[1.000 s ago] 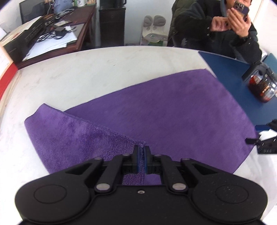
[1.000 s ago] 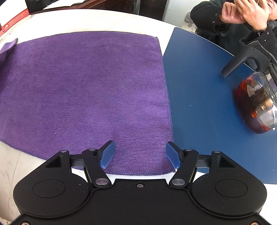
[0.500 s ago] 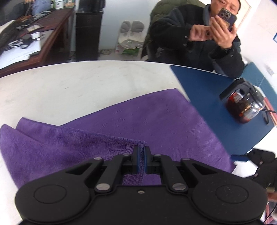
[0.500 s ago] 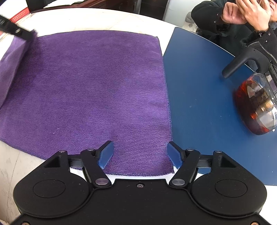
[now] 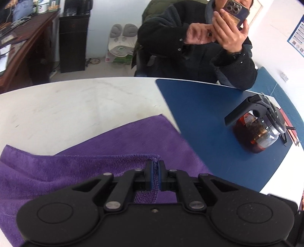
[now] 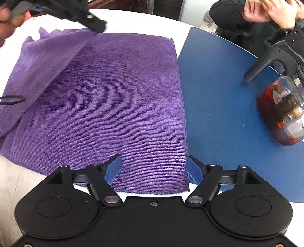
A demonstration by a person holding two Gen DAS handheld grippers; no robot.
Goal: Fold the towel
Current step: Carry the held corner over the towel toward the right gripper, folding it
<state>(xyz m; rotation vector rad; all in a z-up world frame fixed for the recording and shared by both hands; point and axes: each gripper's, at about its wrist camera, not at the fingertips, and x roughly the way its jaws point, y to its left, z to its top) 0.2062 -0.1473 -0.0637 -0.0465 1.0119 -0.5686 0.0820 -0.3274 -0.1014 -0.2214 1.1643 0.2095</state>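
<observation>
Purple microfiber towel [image 6: 117,98] lies mostly flat on the white round desk [image 5: 76,98], its right edge running along the blue mat [image 6: 218,95]. Left gripper [image 5: 155,175] is clamped tight on a towel corner; hem visible pinched between the blue fingers [image 5: 149,175]. The lifted flap drapes over the left part of the towel, fold line running diagonally. In the right wrist view the left gripper [image 6: 95,24] sits blurred above the far left of the towel, with the flap hanging from it.

Right gripper [image 6: 153,169] hovers over the towel's near right corner, jaws opening; cloth lies below and between the fingers [image 6: 114,168], pads not pressing it.

Key relation: the held corner has to go toward the towel's right edge, by the mat, so the flap lands edge on edge. The left hand carries it; the right one is already parked at that edge. Likely half-fold mid-way, not landed.

Glass teapot [image 5: 260,131] on the mat, well clear of the towel. Seated person [image 5: 199,47] at the far edge of the desk, holding a phone [image 5: 235,11].
</observation>
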